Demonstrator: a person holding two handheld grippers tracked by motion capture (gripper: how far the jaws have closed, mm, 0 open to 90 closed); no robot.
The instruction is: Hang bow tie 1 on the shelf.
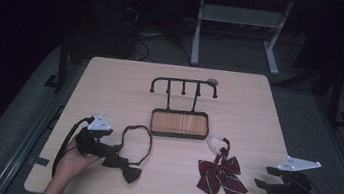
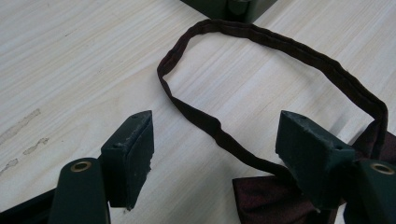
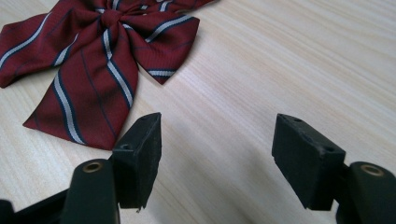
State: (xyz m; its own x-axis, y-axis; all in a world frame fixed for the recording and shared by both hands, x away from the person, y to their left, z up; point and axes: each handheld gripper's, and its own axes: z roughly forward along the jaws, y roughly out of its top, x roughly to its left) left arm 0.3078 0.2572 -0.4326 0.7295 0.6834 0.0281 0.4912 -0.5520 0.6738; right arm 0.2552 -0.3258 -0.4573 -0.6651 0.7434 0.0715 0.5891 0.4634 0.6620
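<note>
Left gripper (image 1: 111, 155) sits low over the near-left part of the table (image 1: 111, 84), right at the dark bow tie (image 1: 126, 167). Jaws wide apart; in the left gripper view the tie's neck strap (image 2: 219, 133) runs across the gap between them, and the pads aren't pressing it. The bow itself lies just under the right-hand jaw there, possibly touching it, hard to tell from that angle. Nothing gripped.

Right gripper (image 1: 261, 177) is at the near-right edge, jaws also wide apart with bare table between them. The striped red bow tie (image 1: 221, 176) lies flat just to its left, apart from the jaws; in the right gripper view it sits beyond and left of the left-hand jaw, not touching.

The dark tie's strap loops out toward the wooden tray (image 1: 179, 123) in mid-table. A black rack with hooks (image 1: 184, 84) stands just behind the tray.
</note>
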